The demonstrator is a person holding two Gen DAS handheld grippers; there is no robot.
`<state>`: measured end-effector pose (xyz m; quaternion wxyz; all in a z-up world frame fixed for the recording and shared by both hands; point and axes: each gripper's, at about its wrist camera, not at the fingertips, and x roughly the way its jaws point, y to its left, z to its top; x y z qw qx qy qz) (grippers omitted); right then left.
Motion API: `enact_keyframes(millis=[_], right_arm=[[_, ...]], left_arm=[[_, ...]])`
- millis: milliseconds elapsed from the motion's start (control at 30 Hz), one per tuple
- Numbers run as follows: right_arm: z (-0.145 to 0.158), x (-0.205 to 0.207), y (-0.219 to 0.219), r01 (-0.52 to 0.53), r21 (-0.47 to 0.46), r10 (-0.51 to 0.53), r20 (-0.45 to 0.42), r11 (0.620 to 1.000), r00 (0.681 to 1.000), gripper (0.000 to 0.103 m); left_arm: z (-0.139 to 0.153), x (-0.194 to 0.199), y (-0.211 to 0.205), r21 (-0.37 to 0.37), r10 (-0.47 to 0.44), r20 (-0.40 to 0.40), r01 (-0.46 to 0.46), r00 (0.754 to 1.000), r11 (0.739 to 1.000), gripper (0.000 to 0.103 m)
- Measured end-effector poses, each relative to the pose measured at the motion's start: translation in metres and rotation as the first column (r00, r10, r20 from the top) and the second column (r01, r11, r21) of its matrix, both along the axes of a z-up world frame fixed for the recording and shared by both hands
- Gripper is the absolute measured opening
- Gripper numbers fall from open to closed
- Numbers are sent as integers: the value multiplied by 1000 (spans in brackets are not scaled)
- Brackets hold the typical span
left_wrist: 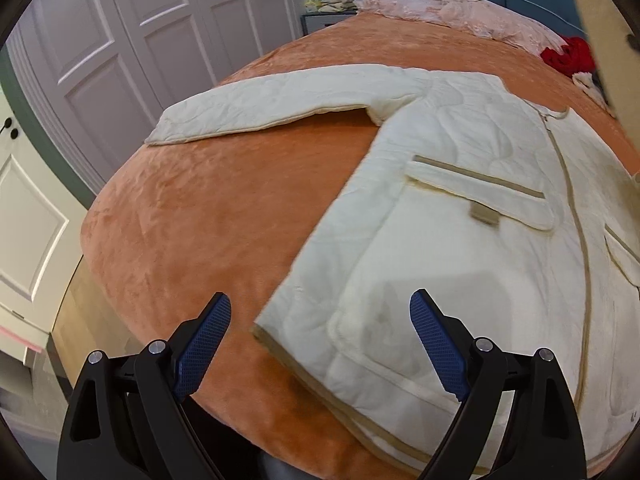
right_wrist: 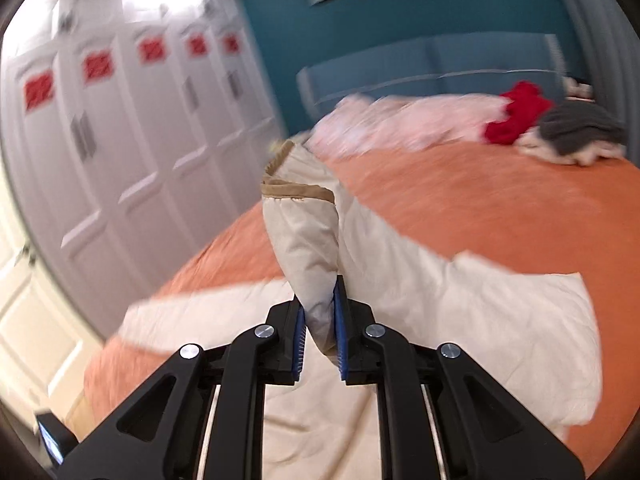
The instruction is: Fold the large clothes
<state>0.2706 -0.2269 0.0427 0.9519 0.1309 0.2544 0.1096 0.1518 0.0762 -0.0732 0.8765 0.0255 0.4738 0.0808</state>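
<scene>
We are pinching the sleeve [right_wrist: 304, 240] in the right gripper [right_wrist: 320, 320], left gripper [left_wrist: 320, 320] spread; shallow bite risks slipping.

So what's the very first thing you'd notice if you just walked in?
The big cream robe spread flat over the orange blanket, one sleeve stretched toward the white wardrobe. The right gripper has pinched the other sleeve and holds it up off the bed. By the headboard, a bright red cloth pops out.

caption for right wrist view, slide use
Right gripper, jaws shut on a cream robe sleeve, lifts it above the orange bedspread.
</scene>
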Motion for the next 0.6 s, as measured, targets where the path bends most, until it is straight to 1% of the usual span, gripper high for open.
enact_keyframes(millis=[67,133,167,233,333,367,400,433,500,533,600], right_arm=[[-19,6,36,-59,-26,58,-38,998,998,12],[-42,18,71,-111,-69,105,-88,991,991,12],[-54,18,85,-134,-85,124,-112,987,986,12],[-75,17,101,-170,-99,153,-160,981,975,12],[-103,16,117,-207,-140,172,-232,968,958,23],[-109,13,115,-217,-147,176,-246,965,953,34],[-117,9,118,-226,-151,182,-262,962,948,41],[-123,4,121,-232,-144,188,-265,962,946,45],[-120,-12,116,-233,-113,199,-250,966,948,57],[-116,-18,111,-231,-100,201,-240,968,950,59],[-111,-34,100,-208,-86,183,-235,974,955,60]], left_arm=[[-1,1,10,-8,13,4,-13,1000,1000,89],[-1,3,19,-14,22,9,-22,1000,1000,89],[-1,3,22,-18,26,11,-25,1000,1000,89],[-1,4,27,-30,28,14,-28,999,999,89],[0,8,32,-62,24,22,-23,999,998,89],[1,10,32,-79,20,26,-18,999,997,89],[3,13,32,-97,16,30,-13,999,995,89],[5,16,31,-117,12,34,-8,999,993,89],[10,25,28,-180,5,41,3,999,984,89],[12,31,26,-213,2,40,7,999,977,89],[17,44,19,-309,0,38,12,999,951,89]])
